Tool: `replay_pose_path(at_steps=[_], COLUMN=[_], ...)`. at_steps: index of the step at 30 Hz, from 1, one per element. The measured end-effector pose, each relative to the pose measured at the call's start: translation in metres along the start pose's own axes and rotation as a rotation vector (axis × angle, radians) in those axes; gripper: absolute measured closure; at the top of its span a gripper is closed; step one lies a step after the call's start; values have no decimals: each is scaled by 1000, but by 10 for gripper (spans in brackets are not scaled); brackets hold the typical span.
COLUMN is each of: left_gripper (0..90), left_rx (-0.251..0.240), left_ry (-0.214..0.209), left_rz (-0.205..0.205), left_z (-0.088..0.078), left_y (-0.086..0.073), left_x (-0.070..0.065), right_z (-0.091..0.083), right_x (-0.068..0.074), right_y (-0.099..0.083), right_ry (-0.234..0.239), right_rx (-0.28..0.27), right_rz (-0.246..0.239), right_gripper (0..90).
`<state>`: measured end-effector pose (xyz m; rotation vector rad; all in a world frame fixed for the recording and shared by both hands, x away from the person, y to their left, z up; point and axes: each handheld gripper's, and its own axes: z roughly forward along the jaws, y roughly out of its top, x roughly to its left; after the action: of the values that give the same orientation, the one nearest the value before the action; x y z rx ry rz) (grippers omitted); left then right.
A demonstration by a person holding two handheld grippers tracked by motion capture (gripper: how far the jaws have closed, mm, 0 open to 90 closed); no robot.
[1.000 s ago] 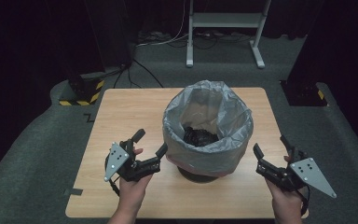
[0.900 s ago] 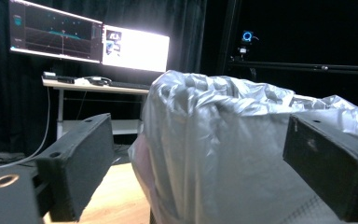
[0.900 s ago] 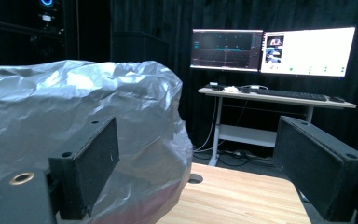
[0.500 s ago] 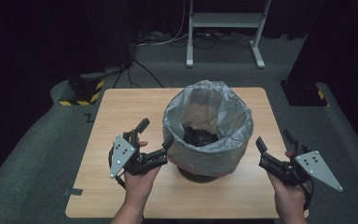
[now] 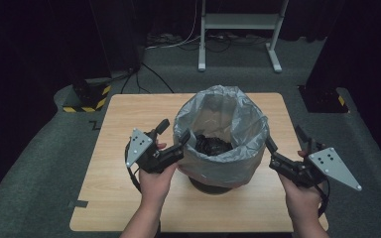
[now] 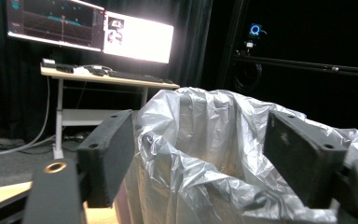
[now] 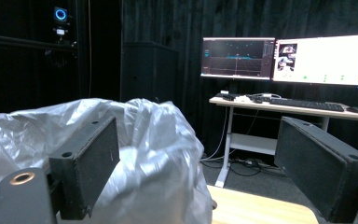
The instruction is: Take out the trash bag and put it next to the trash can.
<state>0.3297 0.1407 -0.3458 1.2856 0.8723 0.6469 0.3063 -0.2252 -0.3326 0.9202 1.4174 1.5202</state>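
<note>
Both hands flank the bin liner (image 5: 222, 134), left tool (image 5: 171, 136) closing (rim between, unpinched), right tool (image 5: 284, 139) spread.

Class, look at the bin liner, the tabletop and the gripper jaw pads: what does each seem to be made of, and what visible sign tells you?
Bin liner: thin grey plastic film, glossy and translucent; it crinkles and catches light.
Tabletop: pale wood or wood-look laminate, matt; faint straight grain.
Jaw pads: black, dull, probably rubber or foam; slightly grainy surface, no shine.
</note>
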Motion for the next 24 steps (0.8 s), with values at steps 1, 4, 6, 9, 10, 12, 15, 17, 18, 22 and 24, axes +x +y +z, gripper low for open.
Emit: replay_pose_path(at_steps=[1, 4, 6, 9, 10, 12, 15, 17, 18, 22, 24], left_gripper=[289, 374, 463, 533, 578, 644, 701, 727, 741, 820, 837], left_rx=[5, 21, 31, 34, 36, 42, 38, 34, 32, 29, 32], left_ry=[7, -5, 4, 18, 30, 32, 55, 59, 64, 65, 63], left_rz=[-2, -35, -33, -31, -34, -27, -6, -11, -7, 6, 16], left_z=[1, 4, 6, 5, 5, 3, 2, 2, 2, 1, 2], left_y=[0, 1, 1, 1, 1, 1, 2, 2, 2, 3, 3], left_x=[1, 3, 4, 5, 6, 7, 5, 5, 5, 3, 2], right_z=[2, 10, 21, 29, 33, 39, 45, 45, 46, 47, 47], right_x=[1, 6, 12, 15, 16, 17, 17, 18, 19, 20, 21], right_y=[3, 10, 14, 15, 15, 13, 10, 9, 8, 8, 8], right_ry=[0, -1, -20, -38, -45, -62, -72, -74, -80, -85, -86], right_rx=[-1, 9, 51, 91, 107, 148, 204, 218, 221, 239, 243], right_rz=[-5, -18, -34, -35, -32, -18, 6, 18, 19, 20, 17], right_gripper=[142, 221, 347, 429, 461, 530, 608, 629, 630, 693, 718])
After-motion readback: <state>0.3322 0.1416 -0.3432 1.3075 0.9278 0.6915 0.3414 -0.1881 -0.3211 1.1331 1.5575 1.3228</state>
